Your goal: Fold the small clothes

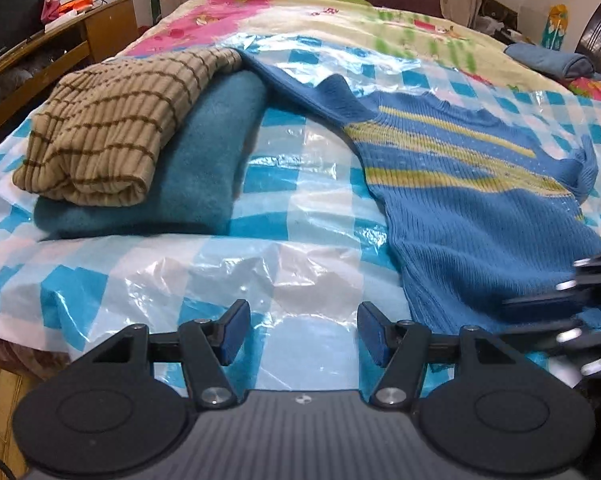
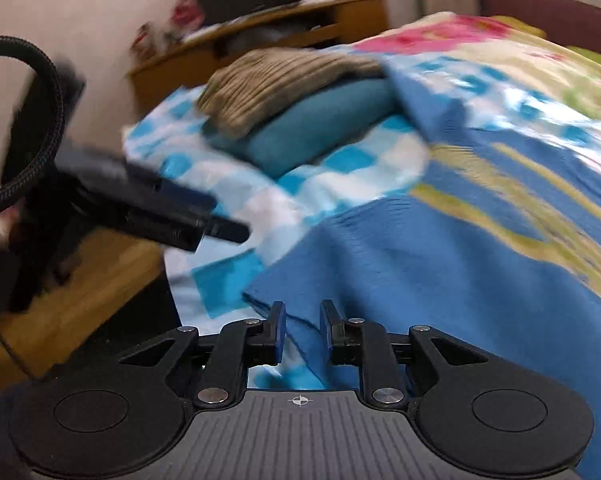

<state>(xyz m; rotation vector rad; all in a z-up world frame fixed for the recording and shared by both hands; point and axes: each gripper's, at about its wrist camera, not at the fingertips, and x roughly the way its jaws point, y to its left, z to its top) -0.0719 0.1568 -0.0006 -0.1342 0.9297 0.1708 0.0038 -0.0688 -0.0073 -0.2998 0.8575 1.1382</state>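
Note:
A blue knit sweater with yellow-green stripes [image 1: 472, 200] lies spread on a blue-and-white checked plastic sheet [image 1: 292, 184] on the bed. My left gripper [image 1: 300, 332] is open and empty above the sheet, just left of the sweater's hem. My right gripper [image 2: 302, 332] is half closed around the sweater's hem corner [image 2: 300, 320]; the fabric lies between the pads. The right gripper also shows blurred in the left wrist view [image 1: 572, 304]. The left gripper shows in the right wrist view [image 2: 204, 220]. A beige striped folded garment [image 1: 112, 128] lies on a teal folded one [image 1: 204, 172].
A wooden desk [image 1: 72, 40] with a monitor stands left of the bed. A folded blue cloth [image 1: 552, 62] lies at the far right. A colourful cartoon bedspread [image 1: 340, 16] covers the far bed. The bed's near edge drops to a wooden floor [image 2: 80, 280].

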